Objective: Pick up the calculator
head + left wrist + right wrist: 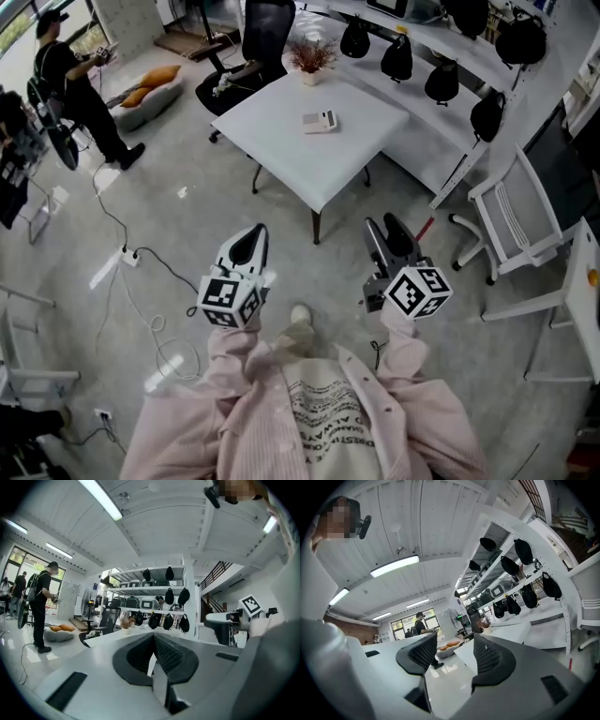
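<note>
The calculator (320, 120), small and pale, lies near the middle of a white square table (281, 141), far ahead of both grippers. My left gripper (249, 242) is held over the floor short of the table's near corner, its jaws shut with nothing between them; in the left gripper view (153, 637) the pads meet. My right gripper (387, 231) is level with it to the right, open and empty. The right gripper view (454, 641) shows a wide gap between its pads. Neither gripper view shows the calculator.
A potted dried plant (310, 61) stands at the table's far edge, with a black office chair (253, 47) behind it. A white folding chair (511, 220) is to the right, near shelves hung with black bags (441, 80). Cables and a power strip (129, 255) lie on the floor at left. A person (75, 89) stands far left.
</note>
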